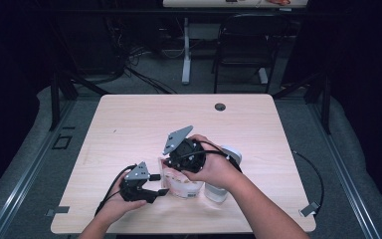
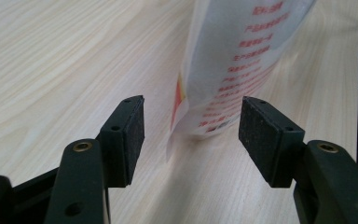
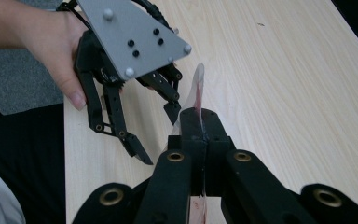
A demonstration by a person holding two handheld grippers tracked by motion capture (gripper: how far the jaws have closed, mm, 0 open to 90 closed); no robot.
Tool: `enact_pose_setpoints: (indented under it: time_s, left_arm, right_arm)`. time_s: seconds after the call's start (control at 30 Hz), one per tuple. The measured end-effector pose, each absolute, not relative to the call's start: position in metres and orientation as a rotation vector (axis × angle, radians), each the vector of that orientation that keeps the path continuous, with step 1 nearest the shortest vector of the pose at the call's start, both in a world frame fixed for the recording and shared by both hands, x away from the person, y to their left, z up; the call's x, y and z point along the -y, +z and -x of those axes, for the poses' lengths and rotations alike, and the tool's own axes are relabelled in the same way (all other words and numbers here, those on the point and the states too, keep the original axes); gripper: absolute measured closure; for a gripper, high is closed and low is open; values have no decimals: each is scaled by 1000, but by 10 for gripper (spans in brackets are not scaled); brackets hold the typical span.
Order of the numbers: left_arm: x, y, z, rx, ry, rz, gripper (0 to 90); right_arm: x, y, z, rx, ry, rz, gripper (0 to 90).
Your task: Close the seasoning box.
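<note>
A translucent plastic bag [image 1: 181,184] with red print stands near the front of the light wooden table [image 1: 144,119]. My right gripper [image 1: 171,163] comes down on it from above and is shut on its upper edge; in the right gripper view the thin edge [image 3: 197,88] sticks out past the closed jaws [image 3: 200,116]. My left gripper [image 1: 160,184] is low at the bag's left side, open. In the left gripper view the bag's lower corner [image 2: 242,60] hangs just beyond the gap between the pads [image 2: 191,140], and neither pad touches it. The right gripper view also has the left gripper [image 3: 157,135], spread wide.
A white container [image 1: 218,191] lies right of the bag, partly under the right forearm. A cable hole [image 1: 220,106] sits at the table's far edge. Cables trail off both grippers toward the front edge. A chair [image 1: 243,45] and another desk stand beyond the table.
</note>
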State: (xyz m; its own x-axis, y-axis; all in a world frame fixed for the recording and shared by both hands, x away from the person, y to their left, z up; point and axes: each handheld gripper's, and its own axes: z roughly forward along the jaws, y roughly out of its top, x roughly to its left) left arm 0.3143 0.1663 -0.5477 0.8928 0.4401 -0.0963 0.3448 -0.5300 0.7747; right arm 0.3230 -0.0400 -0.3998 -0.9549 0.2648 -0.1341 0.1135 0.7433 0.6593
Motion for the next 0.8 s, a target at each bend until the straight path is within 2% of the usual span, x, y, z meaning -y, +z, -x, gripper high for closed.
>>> enact_pose_setpoints:
  time_s: [0.37, 0.8]
  left_arm:
    - [-153, -560, -322, -490, 34, -2132, 416]
    - [-149, -565, -324, -453, 15, -2122, 402]
  right_arm:
    - [40, -400, -324, -2731, 1005, -288, 900]
    - [39, -401, -323, -2736, 1018, -283, 900]
